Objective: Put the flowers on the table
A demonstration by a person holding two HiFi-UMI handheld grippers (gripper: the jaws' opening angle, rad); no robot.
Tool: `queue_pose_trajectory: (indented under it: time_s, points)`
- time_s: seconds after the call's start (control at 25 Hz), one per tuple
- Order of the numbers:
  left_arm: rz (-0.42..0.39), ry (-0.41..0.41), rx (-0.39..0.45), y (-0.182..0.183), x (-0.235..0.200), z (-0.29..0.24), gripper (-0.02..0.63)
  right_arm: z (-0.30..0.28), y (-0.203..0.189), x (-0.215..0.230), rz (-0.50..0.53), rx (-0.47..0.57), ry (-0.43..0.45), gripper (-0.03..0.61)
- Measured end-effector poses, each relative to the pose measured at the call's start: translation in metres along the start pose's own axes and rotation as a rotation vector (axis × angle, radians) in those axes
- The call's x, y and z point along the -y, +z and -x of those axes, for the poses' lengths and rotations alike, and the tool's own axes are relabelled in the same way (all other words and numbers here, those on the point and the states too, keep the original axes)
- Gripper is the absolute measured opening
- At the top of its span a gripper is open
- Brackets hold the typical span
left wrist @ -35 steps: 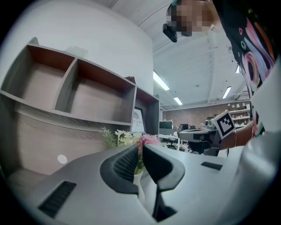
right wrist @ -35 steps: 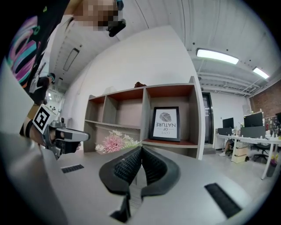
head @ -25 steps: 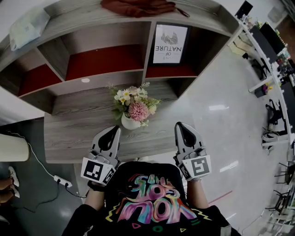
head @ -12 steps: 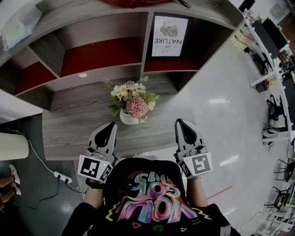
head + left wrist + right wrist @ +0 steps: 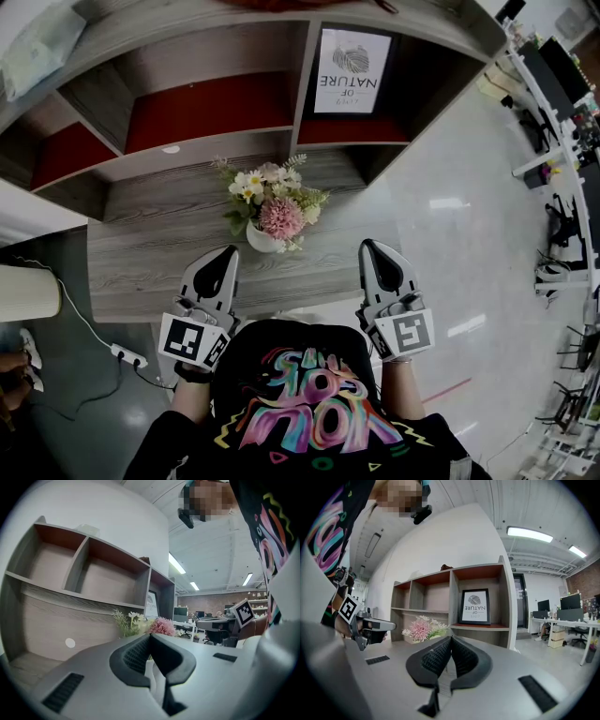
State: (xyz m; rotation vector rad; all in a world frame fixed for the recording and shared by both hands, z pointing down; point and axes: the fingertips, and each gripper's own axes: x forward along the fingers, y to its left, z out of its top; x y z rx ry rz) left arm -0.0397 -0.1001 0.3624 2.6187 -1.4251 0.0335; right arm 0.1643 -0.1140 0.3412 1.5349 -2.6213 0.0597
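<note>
A bunch of pink, white and yellow flowers [image 5: 272,199] in a round white vase [image 5: 262,240] is seen standing upright about the middle of the grey wood-grain table [image 5: 141,258]. Behind it a grey shelf unit with red-lined compartments [image 5: 211,108] is set. In the unit's right compartment a black-framed white print [image 5: 350,70] is stood, on which "OF NATURE" can be read below a leaf. A smaller line on it is too fine to be made out.

The left gripper [image 5: 225,255] and the right gripper [image 5: 372,247] are held at the table's near edge, one on either side of the vase and apart from it. Both pairs of jaws are pressed together on nothing. In the left gripper view the vase is largely hidden behind the jaws. The shelf unit's top is cut off in the head view.
</note>
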Motion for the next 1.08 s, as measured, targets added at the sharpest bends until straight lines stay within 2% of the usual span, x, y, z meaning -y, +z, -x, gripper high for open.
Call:
queue_pose_trajectory:
  time_s: [0.12,0.28,0.4,0.56,1.08]
  points:
    - [-0.004,0.001,-0.003,0.000,-0.002,0.000,0.023,-0.004,0.008,-0.003,-0.017,0.024,-0.007,0.014]
    - [-0.011,0.006,-0.011,-0.001,-0.005,0.000,0.023,-0.001,-0.004,-0.001,-0.014,-0.032,-0.015,0.014]
    - [-0.010,0.008,-0.014,-0.002,-0.008,-0.001,0.023,-0.003,0.001,-0.002,-0.025,0.005,-0.019,0.014]
    - [-0.002,0.012,-0.017,-0.005,-0.012,-0.001,0.023,-0.001,-0.009,-0.001,-0.018,-0.024,-0.018,0.014]
    - [0.007,0.017,-0.020,-0.004,-0.012,0.003,0.023,0.005,-0.002,0.000,-0.037,-0.002,-0.039,0.014]
